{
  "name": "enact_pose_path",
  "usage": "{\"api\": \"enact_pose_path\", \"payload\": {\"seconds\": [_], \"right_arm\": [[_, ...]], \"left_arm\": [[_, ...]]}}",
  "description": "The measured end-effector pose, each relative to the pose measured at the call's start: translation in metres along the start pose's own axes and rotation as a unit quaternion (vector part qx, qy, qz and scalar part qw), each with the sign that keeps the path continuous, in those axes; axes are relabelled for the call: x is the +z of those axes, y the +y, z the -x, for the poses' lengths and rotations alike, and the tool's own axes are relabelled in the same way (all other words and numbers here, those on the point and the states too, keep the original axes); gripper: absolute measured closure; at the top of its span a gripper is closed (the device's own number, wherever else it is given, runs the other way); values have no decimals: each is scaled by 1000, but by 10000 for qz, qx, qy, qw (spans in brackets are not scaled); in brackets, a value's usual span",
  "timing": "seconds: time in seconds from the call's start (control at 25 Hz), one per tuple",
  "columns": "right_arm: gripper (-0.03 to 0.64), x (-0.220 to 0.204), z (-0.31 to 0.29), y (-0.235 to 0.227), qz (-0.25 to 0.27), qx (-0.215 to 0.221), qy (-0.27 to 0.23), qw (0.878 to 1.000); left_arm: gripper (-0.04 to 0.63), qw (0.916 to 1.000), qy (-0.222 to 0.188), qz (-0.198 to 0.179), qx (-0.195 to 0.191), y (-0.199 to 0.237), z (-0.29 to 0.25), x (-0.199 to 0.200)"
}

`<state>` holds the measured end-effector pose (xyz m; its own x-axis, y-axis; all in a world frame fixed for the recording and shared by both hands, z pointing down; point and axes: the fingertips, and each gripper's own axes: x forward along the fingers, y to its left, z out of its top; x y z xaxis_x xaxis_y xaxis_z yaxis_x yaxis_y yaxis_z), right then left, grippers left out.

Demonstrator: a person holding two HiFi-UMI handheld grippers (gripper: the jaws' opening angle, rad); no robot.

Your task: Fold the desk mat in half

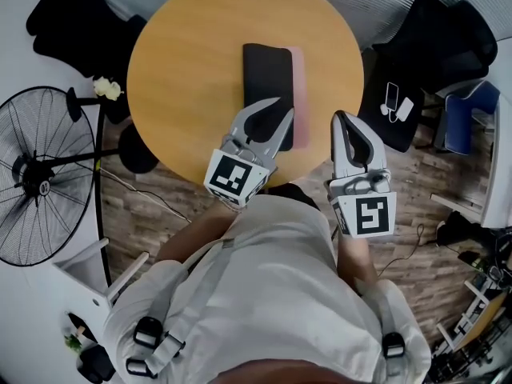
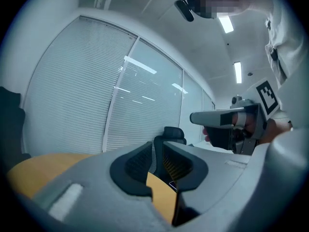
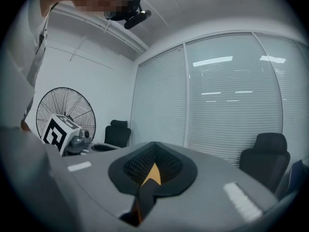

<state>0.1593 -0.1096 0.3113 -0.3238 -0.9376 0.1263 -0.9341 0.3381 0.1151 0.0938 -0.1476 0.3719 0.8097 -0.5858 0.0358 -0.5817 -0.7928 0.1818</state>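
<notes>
The left tongs (image 1: 284, 107) stand only narrowly apart and hold nothing: in the left gripper view (image 2: 157, 154) the slit between the pads shows just a bare stretch of the table (image 1: 184, 78) and an office chair (image 2: 173, 134) beyond its far edge. The right tongs (image 1: 341, 120) are closed tip to tip on nothing; the right gripper view (image 3: 153, 151) shows only a small wedge of table top behind the meeting pads. Both point roughly level, the left above the near edge of the table and the right just off that edge to the side, which reads as tools held away from the work, not reaching for it. The desk mat (image 1: 268, 70) lies flat near the middle of the table as a narrow doubled rectangle, black face up, with a pink strip (image 1: 298, 86) showing along its right long side where the lower layer peeks out. By that look the fold is probably already made, slightly off square, and neither tool needs to grip anything.
</notes>
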Motion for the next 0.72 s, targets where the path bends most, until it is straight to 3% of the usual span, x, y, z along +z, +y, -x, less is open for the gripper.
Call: {"api": "enact_pose_path", "payload": {"seconds": [0.36,0.72], "right_arm": [[612,13,0,16,102,258,-11,9996],[612,26,-3,25,164,423,-35,9990]], "left_arm": [[525,9985,-412,-269,219,2,33,55],[525,9966,-498,-447,485,13,62,79]]}}
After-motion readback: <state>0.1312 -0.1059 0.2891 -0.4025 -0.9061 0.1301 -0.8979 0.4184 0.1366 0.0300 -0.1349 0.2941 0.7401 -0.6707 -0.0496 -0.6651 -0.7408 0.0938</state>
